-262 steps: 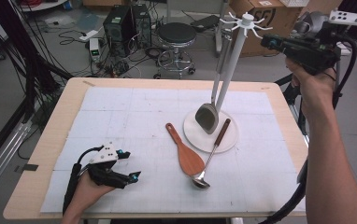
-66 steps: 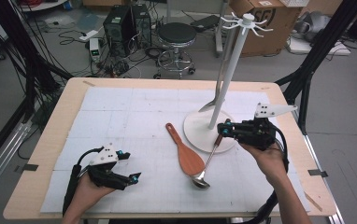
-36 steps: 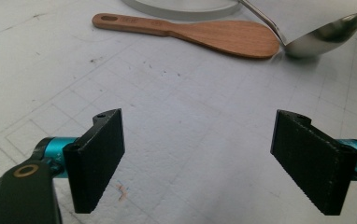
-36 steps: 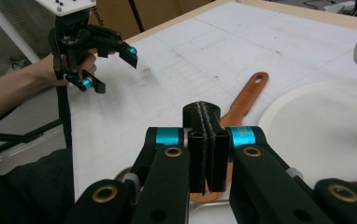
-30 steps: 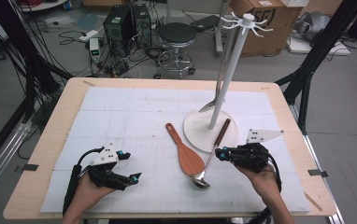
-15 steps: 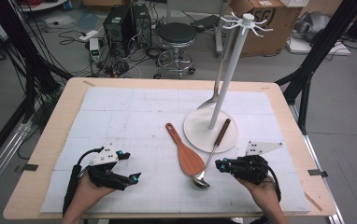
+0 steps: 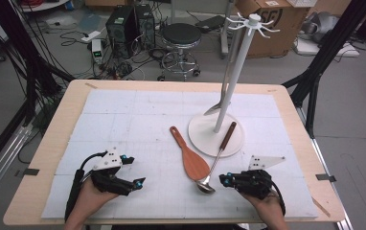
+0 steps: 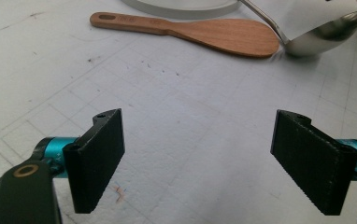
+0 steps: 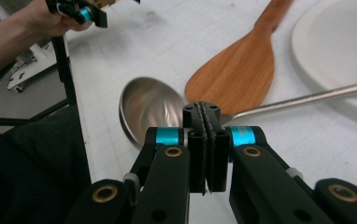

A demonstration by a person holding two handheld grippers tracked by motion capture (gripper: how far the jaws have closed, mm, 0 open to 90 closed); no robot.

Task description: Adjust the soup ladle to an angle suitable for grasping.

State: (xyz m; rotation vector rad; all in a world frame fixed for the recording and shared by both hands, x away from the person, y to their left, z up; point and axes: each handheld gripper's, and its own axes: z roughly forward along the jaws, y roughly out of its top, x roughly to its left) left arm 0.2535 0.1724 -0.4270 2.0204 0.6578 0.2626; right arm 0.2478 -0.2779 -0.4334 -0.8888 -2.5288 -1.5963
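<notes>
ladle [image 7: 205, 185]: shiny steel bowl, brown handle | right hand-held gripper [image 9: 205, 116]: jaws together, empty, just beside it

From my remote station, I can read one marking: partial dark letters, seemingly "SF", on the cardboard box [image 7: 274, 19] behind the bench.

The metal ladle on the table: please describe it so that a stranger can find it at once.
Start at the white stand. The ladle rests its dark handle on that base, its bowl pointing toward the person. It is shiny steel; the spatula beside it is flat wood.
</notes>
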